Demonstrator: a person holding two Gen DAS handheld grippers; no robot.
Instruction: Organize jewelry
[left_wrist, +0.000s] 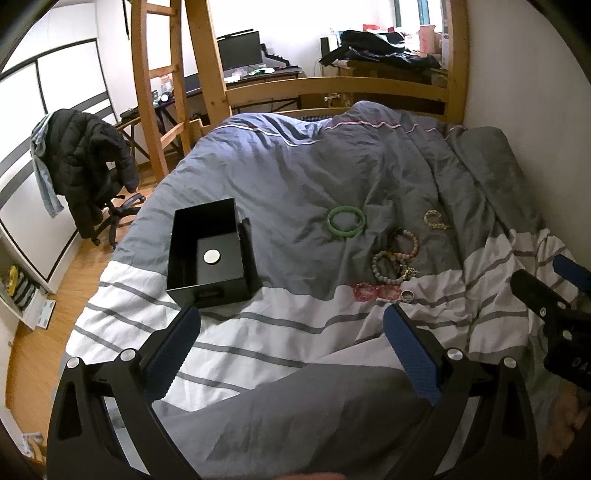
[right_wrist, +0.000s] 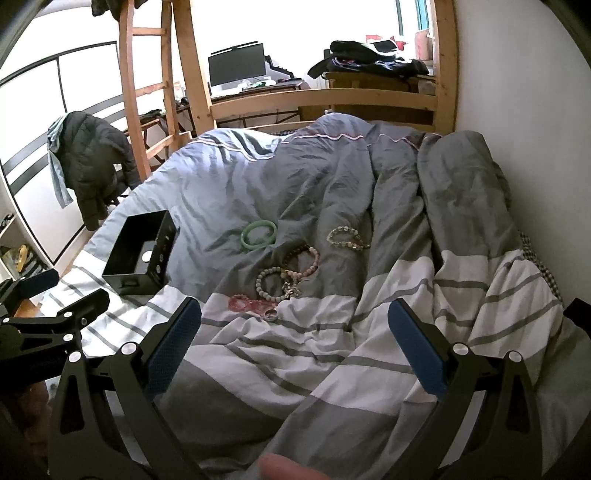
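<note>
An open black box (left_wrist: 210, 251) stands on the bed with a round white disc (left_wrist: 211, 256) inside; it also shows in the right wrist view (right_wrist: 138, 254). Right of it lie a green bangle (left_wrist: 346, 218) (right_wrist: 259, 233), a gold bracelet (left_wrist: 435, 219) (right_wrist: 347, 238), beaded bracelets (left_wrist: 395, 258) (right_wrist: 291, 271), a pink bracelet (left_wrist: 375, 291) (right_wrist: 249, 303) and a small ring (left_wrist: 407, 295) (right_wrist: 270, 315). My left gripper (left_wrist: 291, 314) is open and empty, just short of the box. My right gripper (right_wrist: 295, 310) is open and empty, just short of the jewelry.
The bed has a rumpled grey and white striped duvet (left_wrist: 303, 173). A wooden bed frame (left_wrist: 332, 88) and ladder (left_wrist: 159, 92) stand beyond. A chair with a black jacket (left_wrist: 85, 162) is at the left. The wall is at the right.
</note>
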